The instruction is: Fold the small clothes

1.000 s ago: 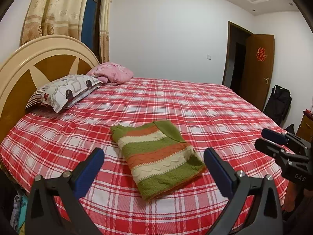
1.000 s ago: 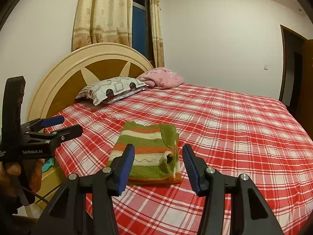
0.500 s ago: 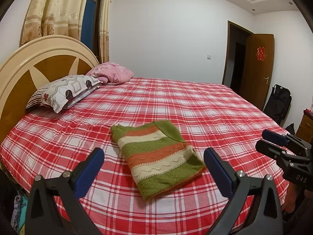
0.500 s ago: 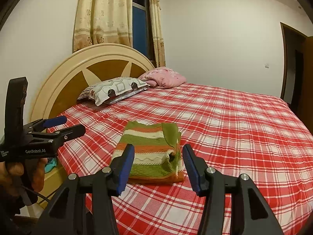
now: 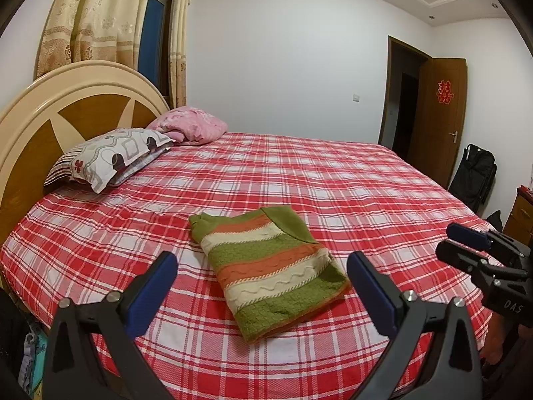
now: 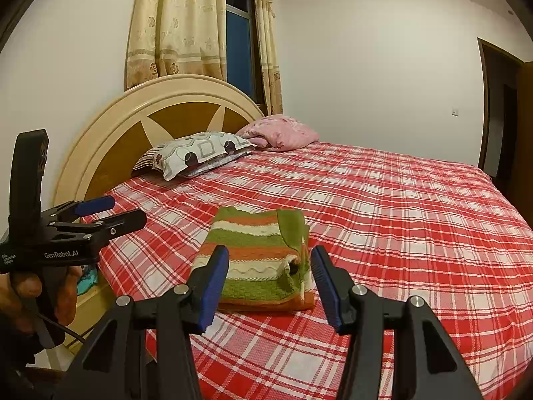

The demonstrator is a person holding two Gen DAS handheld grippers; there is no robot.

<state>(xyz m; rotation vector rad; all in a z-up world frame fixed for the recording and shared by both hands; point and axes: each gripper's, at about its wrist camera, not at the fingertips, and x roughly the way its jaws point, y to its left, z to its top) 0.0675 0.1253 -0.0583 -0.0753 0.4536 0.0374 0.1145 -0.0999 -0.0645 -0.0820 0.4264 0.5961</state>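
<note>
Right gripper point(image 6: 269, 283) has drawn back slightly from the folded sweater point(image 5: 266, 266); both grippers' fingers spread, empty.

sweater point(image 5: 269, 268) on bed point(image 5: 383, 193) | pillows point(image 5: 113, 156) behind, at headboard point(image 5: 66, 106)

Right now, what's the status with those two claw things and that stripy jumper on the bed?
Left gripper open, empty. Right gripper open, empty. Striped sweater lies folded on the bed, untouched. Nothing between grippers and sweater.

sweater point(image 5: 271, 271): chunky knit, rough
sheet point(image 5: 349, 183): woven cloth, matt
headboard point(image 6: 160, 123): glossy wood
gripper pads point(image 6: 213, 283): ribbed, matt
</note>
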